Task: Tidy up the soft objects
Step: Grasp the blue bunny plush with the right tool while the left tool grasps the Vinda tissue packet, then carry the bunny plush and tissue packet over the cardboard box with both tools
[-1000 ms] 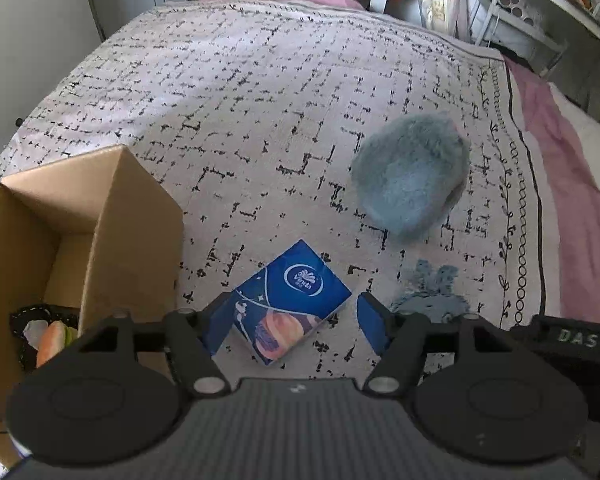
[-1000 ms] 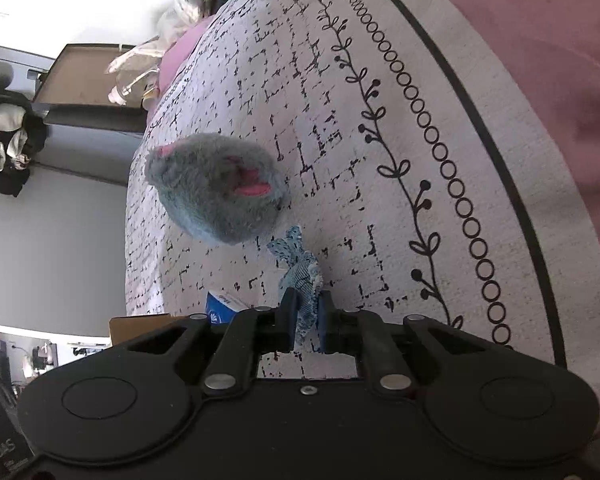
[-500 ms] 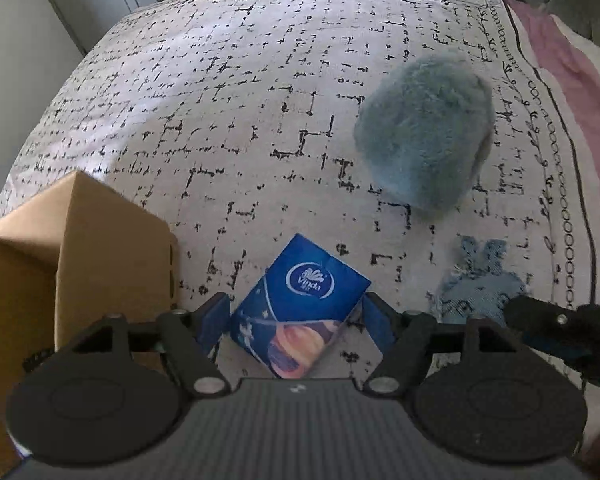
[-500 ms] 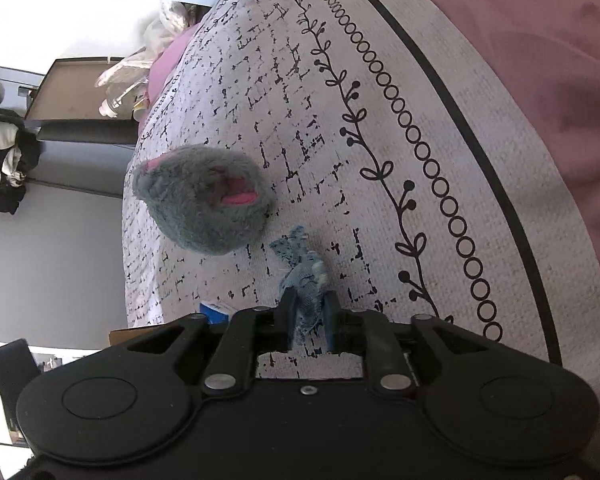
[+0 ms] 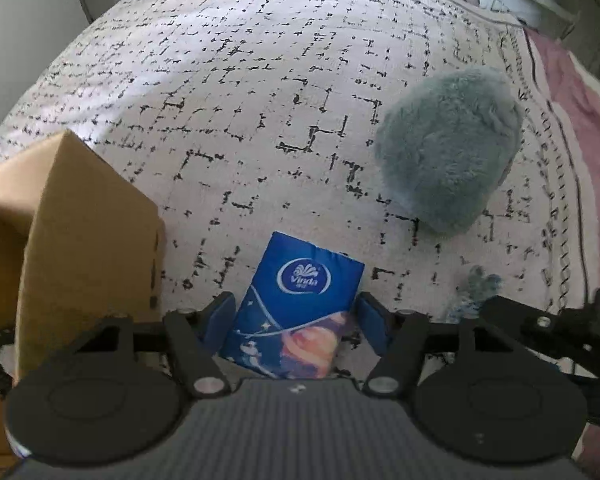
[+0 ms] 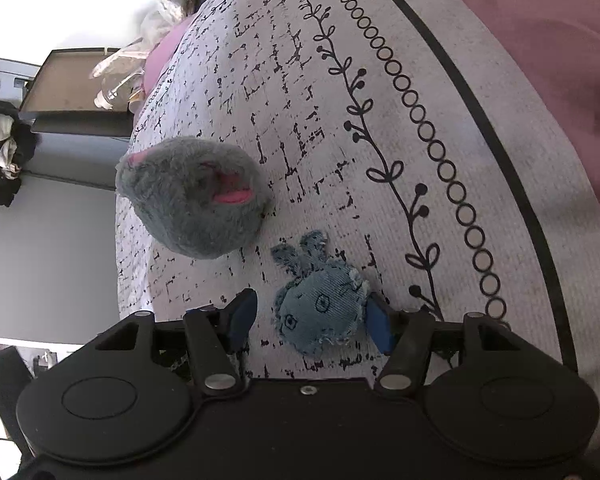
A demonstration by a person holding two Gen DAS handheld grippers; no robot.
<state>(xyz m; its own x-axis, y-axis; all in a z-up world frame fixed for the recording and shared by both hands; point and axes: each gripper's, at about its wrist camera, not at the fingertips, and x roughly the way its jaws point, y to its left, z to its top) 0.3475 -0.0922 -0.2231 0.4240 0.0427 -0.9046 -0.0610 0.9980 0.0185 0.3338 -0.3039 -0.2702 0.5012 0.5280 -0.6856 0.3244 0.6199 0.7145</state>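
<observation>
A blue Vinda tissue pack (image 5: 300,312) lies on the patterned bedspread between the open fingers of my left gripper (image 5: 296,322); its near end sits between the pads. A fluffy grey plush (image 5: 448,152) lies to the right beyond it; it also shows in the right wrist view (image 6: 192,196) with a pink mouth. A small denim bunny toy (image 6: 320,308) lies flat on the bedspread between the open fingers of my right gripper (image 6: 310,320). Its ears show in the left wrist view (image 5: 478,280), next to the right gripper's black body.
An open cardboard box (image 5: 80,248) stands at the left, close to the left gripper. The bedspread (image 5: 260,100) stretches far ahead. A pink sheet (image 6: 560,40) borders its right edge. Shelves and clutter stand beyond the bed.
My right gripper has opened and let go of the denim bunny, which now lies flat. My left gripper has moved forward so the tissue pack sits between its fingers.
</observation>
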